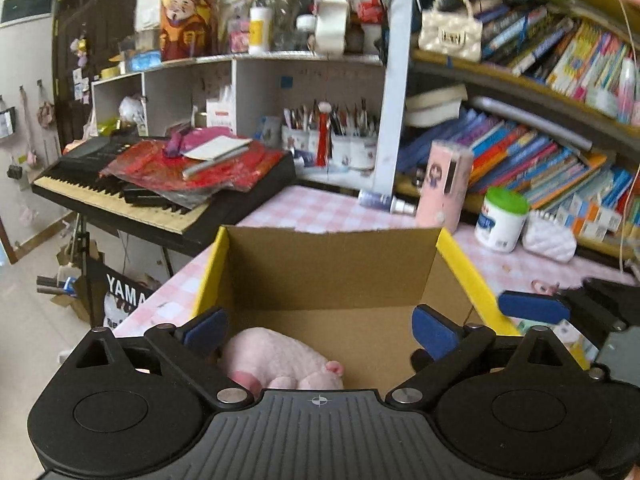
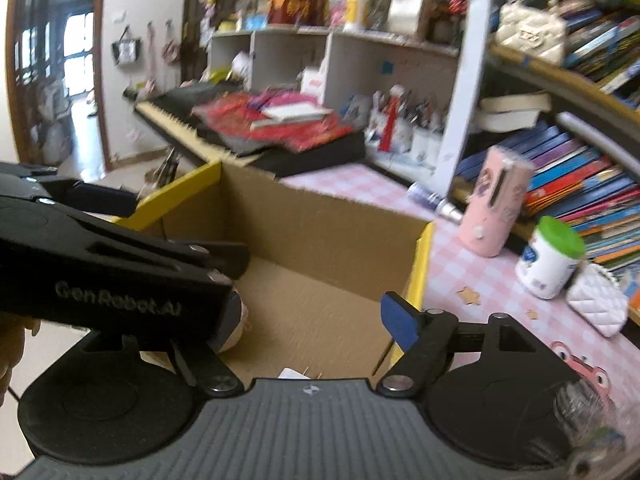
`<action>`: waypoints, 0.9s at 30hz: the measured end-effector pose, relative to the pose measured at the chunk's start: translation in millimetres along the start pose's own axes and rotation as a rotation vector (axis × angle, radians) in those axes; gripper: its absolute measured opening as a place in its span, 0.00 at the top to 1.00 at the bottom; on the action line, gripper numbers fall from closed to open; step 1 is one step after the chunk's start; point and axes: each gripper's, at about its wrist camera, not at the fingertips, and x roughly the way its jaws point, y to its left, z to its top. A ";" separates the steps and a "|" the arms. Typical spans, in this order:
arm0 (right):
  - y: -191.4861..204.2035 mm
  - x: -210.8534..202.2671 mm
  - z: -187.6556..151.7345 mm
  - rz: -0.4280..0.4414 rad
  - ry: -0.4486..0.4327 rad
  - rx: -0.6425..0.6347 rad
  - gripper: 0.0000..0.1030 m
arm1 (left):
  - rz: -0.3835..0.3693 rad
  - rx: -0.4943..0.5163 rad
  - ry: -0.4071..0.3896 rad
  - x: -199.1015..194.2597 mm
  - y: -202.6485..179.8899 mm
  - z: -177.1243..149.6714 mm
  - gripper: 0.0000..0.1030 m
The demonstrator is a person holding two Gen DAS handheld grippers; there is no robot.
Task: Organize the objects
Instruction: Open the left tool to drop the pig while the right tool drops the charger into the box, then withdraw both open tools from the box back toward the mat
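Observation:
An open cardboard box point(image 1: 332, 272) with yellow flaps stands on the pink checked table point(image 1: 320, 210). A pink plush toy point(image 1: 276, 360) lies on the box floor at the near left. My left gripper point(image 1: 320, 332) hangs over it, blue pads wide apart and not touching the toy. In the right wrist view the left gripper point(image 2: 170, 228) crosses over the box point(image 2: 320, 220) and hides most of the plush toy point(image 2: 240, 326). My right gripper point(image 2: 312, 320) stands open above the box's near right corner, nothing between its fingers; its left finger is hidden.
A pink tube box point(image 1: 444, 188), a white jar with a green lid point(image 1: 502, 220) and a white quilted pouch point(image 1: 548, 240) stand right of the box. Bookshelves point(image 1: 540, 152) rise behind them. A cluttered keyboard point(image 1: 160, 188) sits at the far left.

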 end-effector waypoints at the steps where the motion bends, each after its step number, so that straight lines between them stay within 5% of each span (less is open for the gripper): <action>1: 1.1 -6.0 -0.2 -0.012 -0.012 0.010 0.23 | -0.004 -0.007 -0.010 -5.7 2.9 -0.3 0.03; 5: 9.7 -27.8 -4.6 -0.105 -0.047 0.053 0.12 | 0.000 -0.030 -0.036 -23.6 14.0 -6.6 0.02; 11: 27.1 -50.6 -14.1 -0.226 -0.050 0.096 0.09 | -0.006 -0.056 -0.020 -38.9 30.1 -21.8 0.02; 27: 78.2 -88.7 -67.8 -0.326 0.093 0.235 0.09 | -0.029 -0.049 0.104 -85.3 63.8 -83.7 0.02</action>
